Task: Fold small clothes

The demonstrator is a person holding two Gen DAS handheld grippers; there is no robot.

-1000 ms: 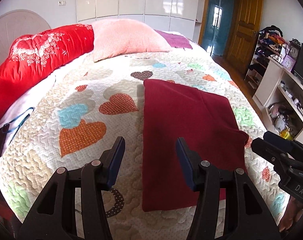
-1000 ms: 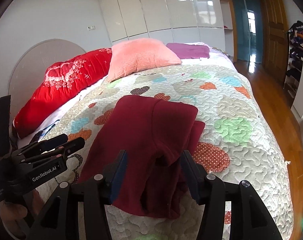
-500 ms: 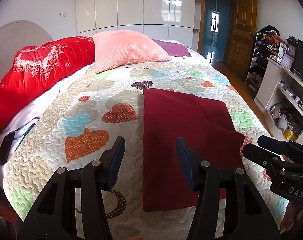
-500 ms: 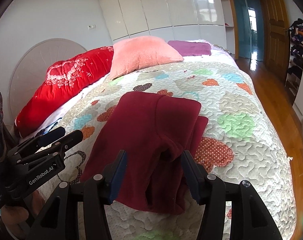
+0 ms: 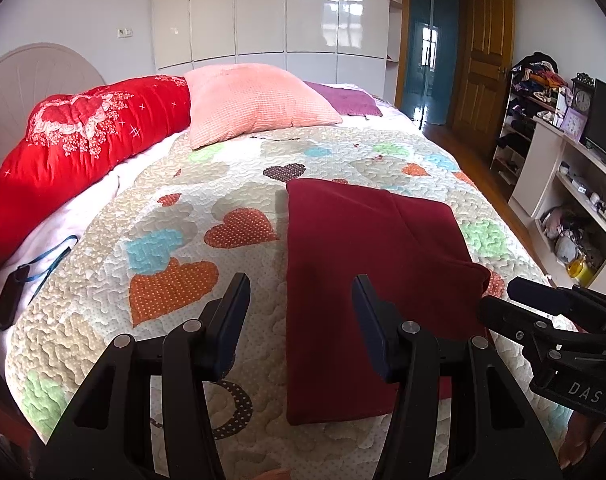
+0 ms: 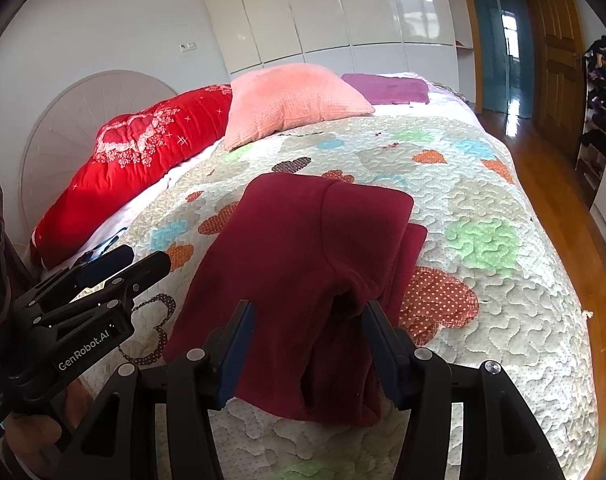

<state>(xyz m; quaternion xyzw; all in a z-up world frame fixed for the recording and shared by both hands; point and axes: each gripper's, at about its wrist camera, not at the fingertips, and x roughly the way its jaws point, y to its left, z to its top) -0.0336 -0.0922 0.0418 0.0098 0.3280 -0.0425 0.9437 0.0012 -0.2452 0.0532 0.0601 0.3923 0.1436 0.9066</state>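
Observation:
A dark red garment point(image 5: 367, 264) lies folded lengthwise on the heart-patterned quilt point(image 5: 175, 248), with a sleeve fold bunched along its right side point(image 6: 367, 264). My left gripper point(image 5: 301, 312) is open and empty, held above the garment's near left edge. My right gripper point(image 6: 309, 340) is open and empty, held above the garment's near end. The right gripper also shows at the right of the left wrist view point(image 5: 551, 320). The left gripper also shows at the left of the right wrist view point(image 6: 99, 280).
A red bolster point(image 5: 83, 140), a pink pillow point(image 5: 255, 100) and a purple cloth point(image 5: 343, 98) lie at the head of the bed. A black phone with a blue strap point(image 5: 11, 300) lies at the bed's left edge. White shelves point(image 5: 575, 200) stand to the right.
Both grippers have drawn back and risen a little from the garment. Both stay open and the garment has not moved.

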